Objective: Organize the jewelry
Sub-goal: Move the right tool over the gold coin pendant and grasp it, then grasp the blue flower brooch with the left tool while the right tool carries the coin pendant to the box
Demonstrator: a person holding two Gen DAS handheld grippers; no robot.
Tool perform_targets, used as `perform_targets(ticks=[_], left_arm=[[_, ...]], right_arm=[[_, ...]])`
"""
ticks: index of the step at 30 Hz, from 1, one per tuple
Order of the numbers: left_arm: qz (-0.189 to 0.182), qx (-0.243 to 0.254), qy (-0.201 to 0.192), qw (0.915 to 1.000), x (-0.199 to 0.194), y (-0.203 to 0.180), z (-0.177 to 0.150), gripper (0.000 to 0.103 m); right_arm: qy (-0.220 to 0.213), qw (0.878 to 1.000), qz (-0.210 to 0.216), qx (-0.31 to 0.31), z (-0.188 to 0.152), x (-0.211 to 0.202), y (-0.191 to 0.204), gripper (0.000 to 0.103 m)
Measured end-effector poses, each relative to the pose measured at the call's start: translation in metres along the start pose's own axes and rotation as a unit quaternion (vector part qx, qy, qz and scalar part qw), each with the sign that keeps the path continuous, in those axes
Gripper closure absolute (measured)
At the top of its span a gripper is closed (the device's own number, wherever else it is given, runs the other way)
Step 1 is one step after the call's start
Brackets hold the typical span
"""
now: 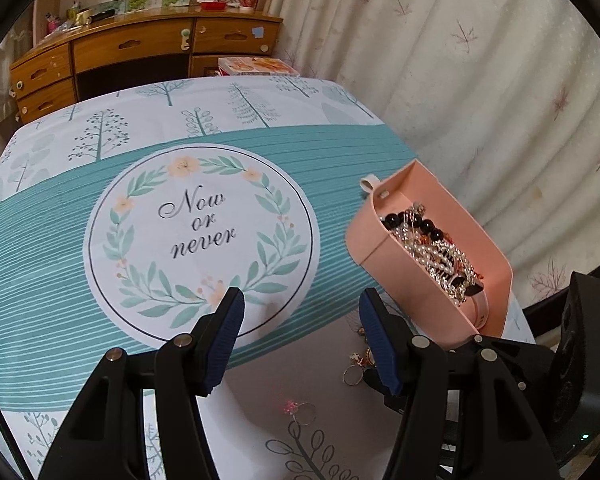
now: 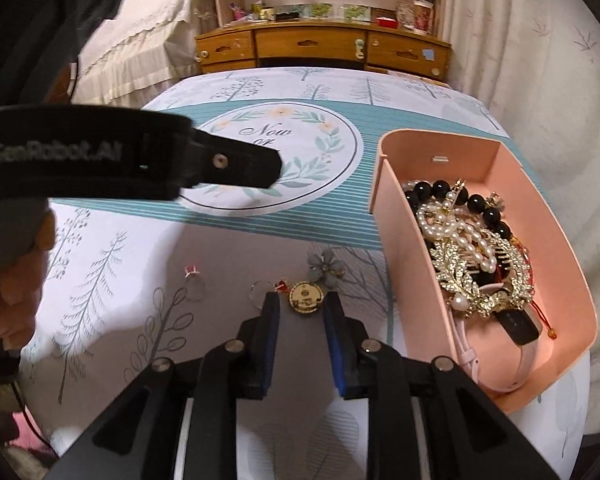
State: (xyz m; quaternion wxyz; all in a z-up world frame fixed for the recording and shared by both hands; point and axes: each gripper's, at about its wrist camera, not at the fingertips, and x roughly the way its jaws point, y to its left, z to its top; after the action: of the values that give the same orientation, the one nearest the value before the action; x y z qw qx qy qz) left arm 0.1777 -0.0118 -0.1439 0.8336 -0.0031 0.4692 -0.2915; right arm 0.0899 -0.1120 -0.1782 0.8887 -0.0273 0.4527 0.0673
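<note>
Left wrist view, left to right: left gripper (image 1: 302, 312) hovers above the tree-print tablecloth (image 1: 60, 240), jaws spread wide with nothing between them; the "Now or never" wreath print (image 1: 199, 242) lies beyond the fingertips; a ring with a pink stone (image 1: 300, 411) lies on the cloth below and between the jaws; a cluster of small gold pieces (image 1: 360, 362) lies just beside the right-hand finger, partly hidden by it; the pink jewelry box (image 1: 388, 256) stands at the table's right edge, near the curtain (image 1: 480, 80), holding a heap of pearl strands, black beads and gold pieces.

Right wrist view, left to right: the left gripper body (image 2: 140, 156) crosses the upper left, the person's hand (image 2: 20, 280) on its grip; the pink-stone ring (image 2: 192, 274) lies apart on the cloth; right gripper (image 2: 300, 300) sits low over the table, jaws parted and gripping nothing; a round gold pendant (image 2: 307, 298) lies on the cloth between the fingertips, contact with either pad cannot be told; a thin ring with a red charm (image 2: 266, 290) is just beside the left-hand fingertip; a grey flower brooch (image 2: 325, 266) lies just beyond the pendant; the pink box (image 2: 388, 240) stands to the right, with a pale pink watch (image 2: 516, 330) at its near end.
</note>
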Motion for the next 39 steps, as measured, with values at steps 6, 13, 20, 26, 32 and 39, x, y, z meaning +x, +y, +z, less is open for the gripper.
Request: perform_targets(ticks=[6, 13, 20, 26, 32, 39], left_arm=[[0.004, 0.006, -0.001, 1.0000, -0.004, 0.006, -0.002, 0.045], [0.005, 0.009, -0.001, 0.9999, -0.010, 0.016, -0.008, 0.045], [-0.005, 0.034, 0.006, 0.9994, -0.007, 0.008, -0.012, 0.045], [-0.008, 0.080, 0.023, 0.9965, 0.007, -0.021, -0.016, 0.045], [-0.004, 0.121, 0.040, 0.9918, 0.024, -0.051, -0.021, 0.045], [0.010, 0.129, 0.057, 0.9899, 0.038, -0.070, -0.022, 0.061]], right_arm=[[0.002, 1.000, -0.026, 0.009, 0.005, 0.005, 0.006, 0.072], [0.003, 0.999, -0.031, 0.021, 0.007, 0.006, 0.002, 0.084], [-0.008, 1.000, 0.016, 0.022, -0.002, -0.019, -0.003, 0.084], [-0.068, 0.998, 0.003, -0.001, 0.001, -0.061, -0.011, 0.084], [-0.094, 0.996, -0.009, 0.005, -0.001, -0.084, -0.030, 0.084], [-0.104, 0.994, 0.004, 0.028, -0.003, -0.087, -0.053, 0.084]])
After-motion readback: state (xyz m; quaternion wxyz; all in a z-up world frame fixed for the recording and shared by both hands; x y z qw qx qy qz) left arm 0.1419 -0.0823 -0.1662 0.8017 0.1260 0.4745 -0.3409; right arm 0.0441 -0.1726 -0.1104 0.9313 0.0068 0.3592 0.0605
